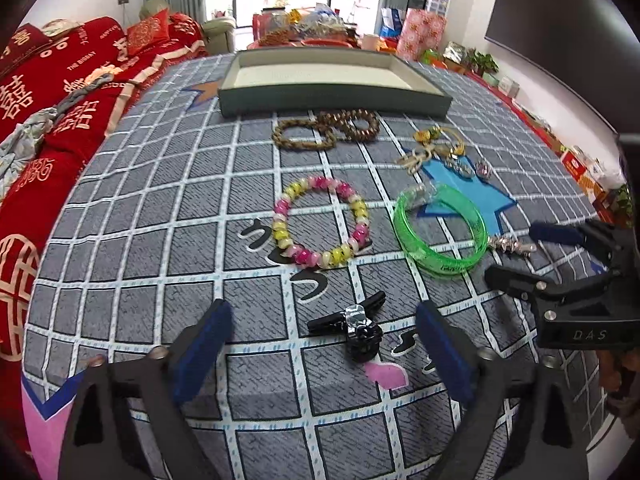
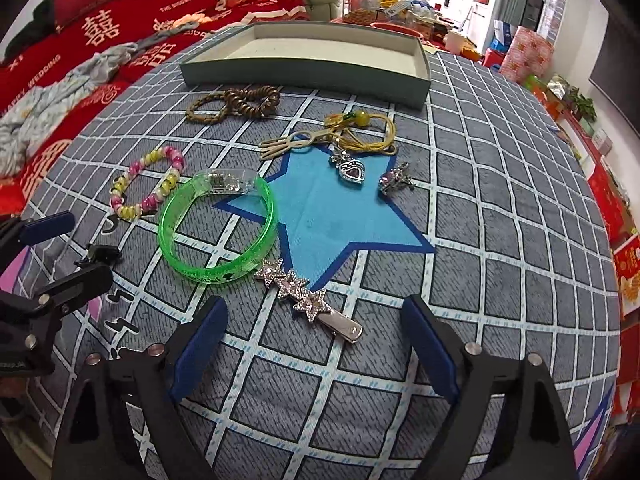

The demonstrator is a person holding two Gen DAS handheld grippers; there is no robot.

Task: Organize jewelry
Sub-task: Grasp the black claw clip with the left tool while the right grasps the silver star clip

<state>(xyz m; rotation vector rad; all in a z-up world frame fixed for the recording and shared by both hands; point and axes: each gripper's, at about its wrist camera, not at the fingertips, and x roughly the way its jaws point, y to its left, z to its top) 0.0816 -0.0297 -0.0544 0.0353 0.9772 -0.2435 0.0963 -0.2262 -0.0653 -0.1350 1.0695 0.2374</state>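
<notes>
Both tongs open: left tongs (image 1: 324, 344) straddle black clip (image 1: 352, 326); right tongs (image 2: 316, 344) straddle star clip (image 2: 308, 300), whose heart pendant (image 2: 351, 170) neighbour reads clearly in right view only.

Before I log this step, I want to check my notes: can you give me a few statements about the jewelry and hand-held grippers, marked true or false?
1. The tray holds no jewelry. True.
2. The green bangle lies inside the tray. False: it lies on the cloth.
3. The right hand-held gripper is open above the star hair clip. True.
4. The left hand-held gripper grips the beaded bracelet. False: it is open, near a black clip.
</notes>
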